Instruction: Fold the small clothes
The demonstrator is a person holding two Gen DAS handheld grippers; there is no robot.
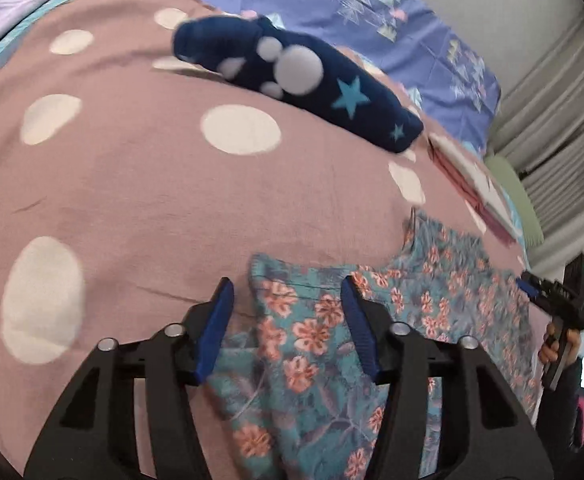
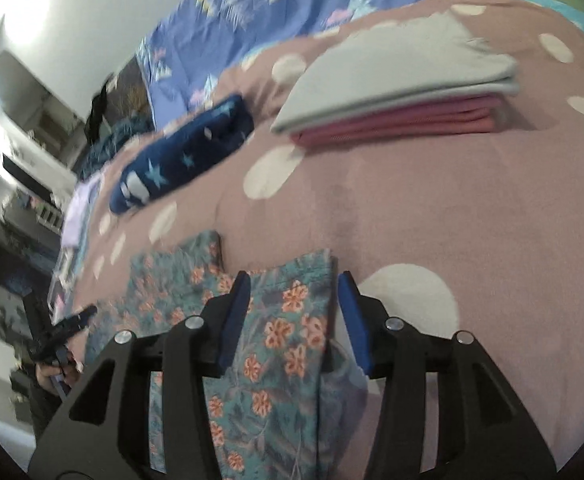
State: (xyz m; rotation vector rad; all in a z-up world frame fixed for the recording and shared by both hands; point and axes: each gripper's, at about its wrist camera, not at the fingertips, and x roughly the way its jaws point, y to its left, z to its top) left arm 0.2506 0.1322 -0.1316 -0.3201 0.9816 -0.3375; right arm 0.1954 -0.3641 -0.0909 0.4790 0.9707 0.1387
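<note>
A small teal garment with orange flowers (image 1: 303,340) lies flat on the pink polka-dot bedspread (image 1: 132,184). My left gripper (image 1: 288,292) is open, its blue fingers straddling the garment's left corner just above the cloth. My right gripper (image 2: 293,286) is open over the garment's (image 2: 284,320) right corner, one finger on each side of its edge. The right gripper also shows at the far right of the left wrist view (image 1: 559,296). The left gripper shows at the left of the right wrist view (image 2: 68,328).
A dark blue sock with stars and a paw print (image 1: 292,80) lies farther back on the bedspread. A folded stack, grey over pink (image 2: 403,92), sits at the back right. A blue patterned sheet (image 1: 351,20) lies behind.
</note>
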